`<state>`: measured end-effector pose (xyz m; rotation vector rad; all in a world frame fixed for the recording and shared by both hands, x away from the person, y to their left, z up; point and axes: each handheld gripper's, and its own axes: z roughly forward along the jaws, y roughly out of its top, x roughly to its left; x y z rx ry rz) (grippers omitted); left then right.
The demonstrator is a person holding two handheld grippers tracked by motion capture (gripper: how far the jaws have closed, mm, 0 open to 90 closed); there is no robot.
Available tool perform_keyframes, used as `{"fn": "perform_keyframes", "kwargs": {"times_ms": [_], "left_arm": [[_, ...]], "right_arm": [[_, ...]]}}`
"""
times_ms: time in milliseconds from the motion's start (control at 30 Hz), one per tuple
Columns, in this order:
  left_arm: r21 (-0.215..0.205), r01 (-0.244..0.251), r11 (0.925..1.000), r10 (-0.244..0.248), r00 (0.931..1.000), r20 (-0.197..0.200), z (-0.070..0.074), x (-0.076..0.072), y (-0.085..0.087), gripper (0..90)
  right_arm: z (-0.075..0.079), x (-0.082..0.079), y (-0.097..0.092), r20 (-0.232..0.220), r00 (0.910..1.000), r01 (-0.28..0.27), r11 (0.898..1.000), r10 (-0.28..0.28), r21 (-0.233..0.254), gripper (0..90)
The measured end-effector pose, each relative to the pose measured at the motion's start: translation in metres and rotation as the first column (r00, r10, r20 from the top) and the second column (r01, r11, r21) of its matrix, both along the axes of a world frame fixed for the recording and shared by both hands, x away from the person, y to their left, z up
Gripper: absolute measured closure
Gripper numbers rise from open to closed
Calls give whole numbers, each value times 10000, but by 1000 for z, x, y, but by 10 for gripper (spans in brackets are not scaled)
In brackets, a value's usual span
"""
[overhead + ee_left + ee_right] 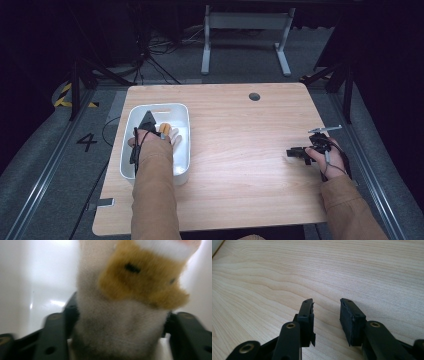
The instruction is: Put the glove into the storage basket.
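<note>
one white rounded plastic tub (pixel 184 150) sits on the light wooden table (pixel 240 150), left side, and the left gripper (pixel 150 131) reaches into it. its jaws clamp one fuzzy cream-and-orange plush toy (pixel 120 315) — blurred, cut off at the top. the sleeve covers much of the tub. the right gripper (pixel 326 315) rests well apart on the table, jaws parted narrowly — holding nothing.
</note>
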<state>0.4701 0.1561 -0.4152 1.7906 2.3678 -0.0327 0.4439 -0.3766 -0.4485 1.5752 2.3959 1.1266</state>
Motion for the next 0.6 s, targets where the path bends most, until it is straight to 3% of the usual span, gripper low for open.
{"fn": "perform_keyframes", "kwargs": {"times_ms": [67,333,467,600], "left_arm": [[259,118,9996,-113,9997,-198,1,1,-4,328],[28,91,10000,-90,9993,-376,3,0,-12,275],[384,489,9981,-479,9985,-271,2,-1,-12,248],[727,1017,9922,-1035,9944,209,6,-1,-11,214]], "right_arm": [[0,0,0,-9,10000,-11,10000,11,14,636],[1,0,0,70,10000,-38,10000,38,20,637],[2,-1,0,141,9999,-8,10000,7,43,631],[2,-1,0,200,9998,-10,10000,9,30,624]]}}
